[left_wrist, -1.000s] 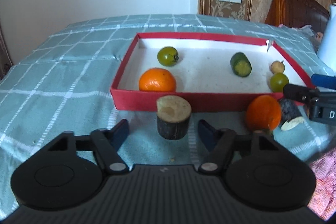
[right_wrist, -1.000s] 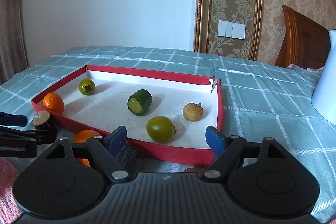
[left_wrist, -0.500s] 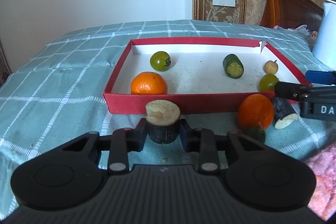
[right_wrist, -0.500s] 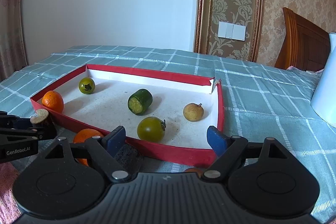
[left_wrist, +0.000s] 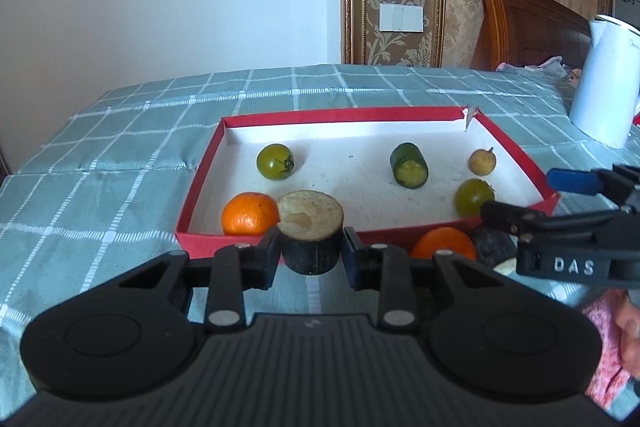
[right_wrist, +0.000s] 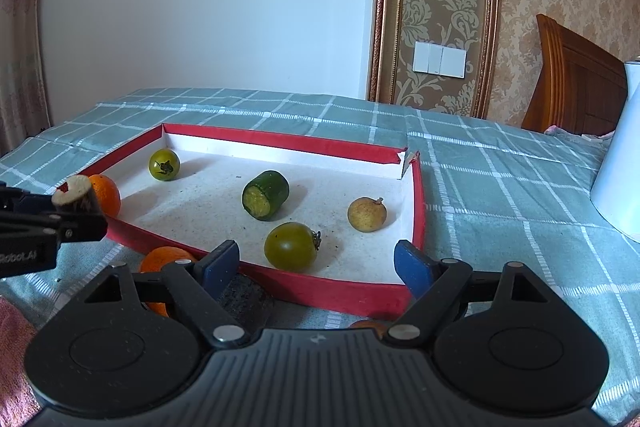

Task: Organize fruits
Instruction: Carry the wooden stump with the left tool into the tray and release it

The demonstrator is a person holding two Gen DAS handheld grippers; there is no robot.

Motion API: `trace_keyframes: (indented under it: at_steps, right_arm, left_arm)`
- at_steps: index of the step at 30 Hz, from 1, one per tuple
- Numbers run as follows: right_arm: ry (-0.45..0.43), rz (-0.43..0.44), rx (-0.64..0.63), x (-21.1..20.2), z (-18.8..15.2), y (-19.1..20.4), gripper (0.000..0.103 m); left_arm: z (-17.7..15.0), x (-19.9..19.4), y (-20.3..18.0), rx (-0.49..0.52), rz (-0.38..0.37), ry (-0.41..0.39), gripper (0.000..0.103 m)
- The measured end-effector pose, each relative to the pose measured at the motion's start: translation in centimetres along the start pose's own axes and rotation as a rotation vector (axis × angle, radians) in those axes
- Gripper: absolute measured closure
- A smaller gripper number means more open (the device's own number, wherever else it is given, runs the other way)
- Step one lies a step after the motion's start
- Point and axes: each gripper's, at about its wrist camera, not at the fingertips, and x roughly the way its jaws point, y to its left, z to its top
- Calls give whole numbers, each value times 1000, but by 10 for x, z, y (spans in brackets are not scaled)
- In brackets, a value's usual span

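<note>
My left gripper (left_wrist: 311, 253) is shut on a dark-skinned cut chunk with a pale top (left_wrist: 310, 229) and holds it lifted at the near left edge of the red tray (left_wrist: 200, 179). The chunk also shows in the right wrist view (right_wrist: 76, 193). In the tray lie an orange (left_wrist: 248, 213), two green tomatoes (left_wrist: 275, 161) (left_wrist: 473, 195), a cucumber piece (left_wrist: 408, 165) and a small tan fruit (left_wrist: 482, 161). My right gripper (right_wrist: 318, 263) is open and empty at the tray's near edge. Outside the tray lie an orange (right_wrist: 164, 259) and another dark chunk (right_wrist: 246, 301).
A white kettle (left_wrist: 604, 83) stands on the checked teal cloth (left_wrist: 120, 147) right of the tray. A wooden headboard (left_wrist: 528, 23) and wall stand behind. A pink cloth (right_wrist: 12, 347) lies at the near edge.
My left gripper closed on the dark chunk and lifted it up to the tray's near edge. My right gripper stayed open and barely moved.
</note>
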Motion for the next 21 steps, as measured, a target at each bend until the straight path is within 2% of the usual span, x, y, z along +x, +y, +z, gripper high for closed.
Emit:
trace_keyframes:
  at_steps: [21]
  right_arm:
    - [3,5,1,1,-1,0,18]
  left_arm:
    - [37,60,-15,56,65,8,73]
